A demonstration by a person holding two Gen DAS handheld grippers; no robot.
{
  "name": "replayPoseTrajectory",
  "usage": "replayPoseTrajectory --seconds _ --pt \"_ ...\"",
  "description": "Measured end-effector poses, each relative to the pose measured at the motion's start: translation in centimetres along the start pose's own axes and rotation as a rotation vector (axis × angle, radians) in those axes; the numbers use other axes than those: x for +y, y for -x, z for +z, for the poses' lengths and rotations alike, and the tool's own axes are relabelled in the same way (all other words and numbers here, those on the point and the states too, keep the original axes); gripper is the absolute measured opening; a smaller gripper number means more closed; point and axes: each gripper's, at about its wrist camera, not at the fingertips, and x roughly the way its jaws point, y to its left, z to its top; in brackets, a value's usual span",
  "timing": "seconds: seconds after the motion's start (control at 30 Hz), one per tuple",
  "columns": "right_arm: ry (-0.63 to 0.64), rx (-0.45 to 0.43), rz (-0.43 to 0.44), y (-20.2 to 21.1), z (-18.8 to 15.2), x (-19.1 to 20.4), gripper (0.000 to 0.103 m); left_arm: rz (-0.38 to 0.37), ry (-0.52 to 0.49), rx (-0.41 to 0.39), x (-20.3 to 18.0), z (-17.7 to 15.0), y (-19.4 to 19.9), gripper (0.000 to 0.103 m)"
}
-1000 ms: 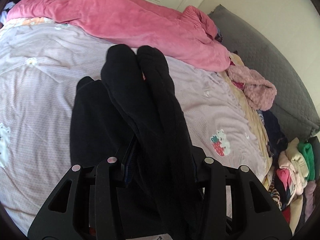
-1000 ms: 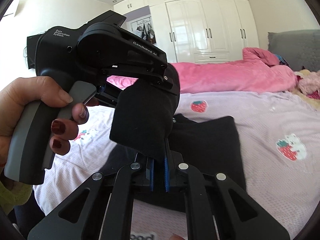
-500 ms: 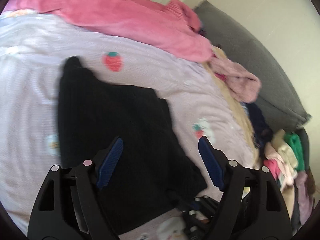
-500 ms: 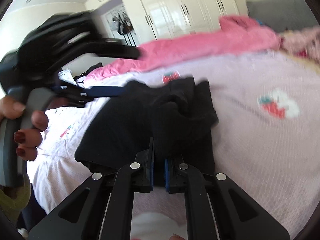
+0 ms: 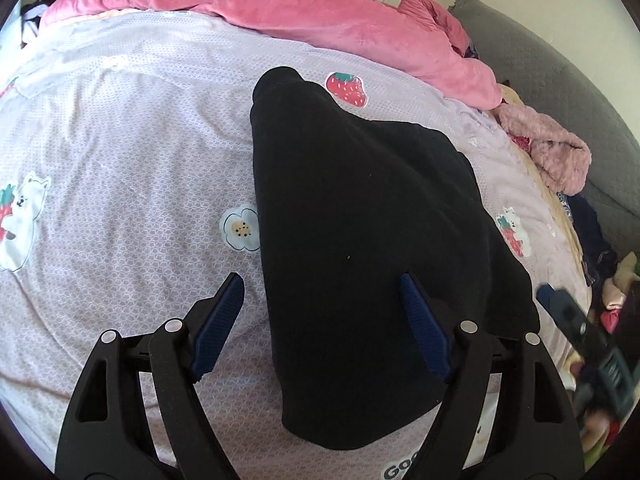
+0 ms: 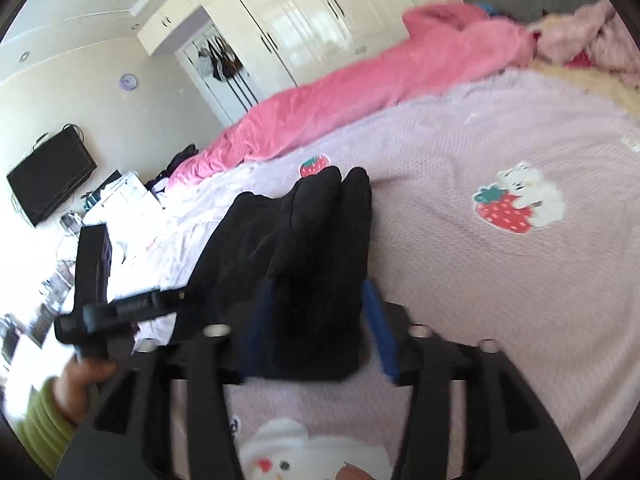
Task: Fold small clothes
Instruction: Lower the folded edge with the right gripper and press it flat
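Observation:
A black garment lies folded in a long strip on the lilac bedspread. My left gripper hovers over its near end, open, with the cloth's left edge running below the gap and neither pad touching it. In the right wrist view the same black garment stretches away from my right gripper. Its jaws are opening, the cloth's near end sits between the blue pads, and the picture is blurred. A hand in a green sleeve holds the left gripper at the left there.
A pink duvet is heaped along the far side of the bed. A fluffy pink garment and a pile of mixed clothes lie by the grey headboard on the right. White wardrobes stand behind.
The left gripper let go of the hanging black garment, spread wide and sank toward the bed. The garment now lies flat. The right gripper's jaws, shut on the cloth before, have parted, and that view has tilted.

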Motion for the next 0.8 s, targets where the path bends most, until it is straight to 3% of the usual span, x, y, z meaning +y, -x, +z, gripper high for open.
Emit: replayPoseTrajectory --seconds 0.17,0.23,0.57,0.6,0.7,0.8 --pt "-0.034 0.091 0.025 -3.0 2.2 0.3 0.069 0.023 -0.034 -0.008 -0.5 -0.2 0.5 0.072" --pt "-0.020 0.099 -0.001 -3.8 2.6 0.9 0.082 0.024 -0.037 -0.007 -0.5 -0.3 0.6 0.072" --pt "-0.025 0.154 -0.035 -6.9 5.0 0.6 0.082 0.025 -0.044 -0.008 -0.6 -0.4 0.9 0.073" --pt "-0.020 0.180 -0.036 -7.5 5.0 0.6 0.080 0.026 -0.046 -0.008 -0.6 -0.5 1.0 0.073" --pt "0.066 0.238 -0.038 -8.8 4.4 1.7 0.025 0.022 -0.048 -0.010 -0.5 -0.5 1.2 0.073" --pt "0.102 0.210 -0.025 -8.1 3.8 3.1 0.020 0.032 -0.043 -0.016 -0.4 -0.5 1.7 0.073"
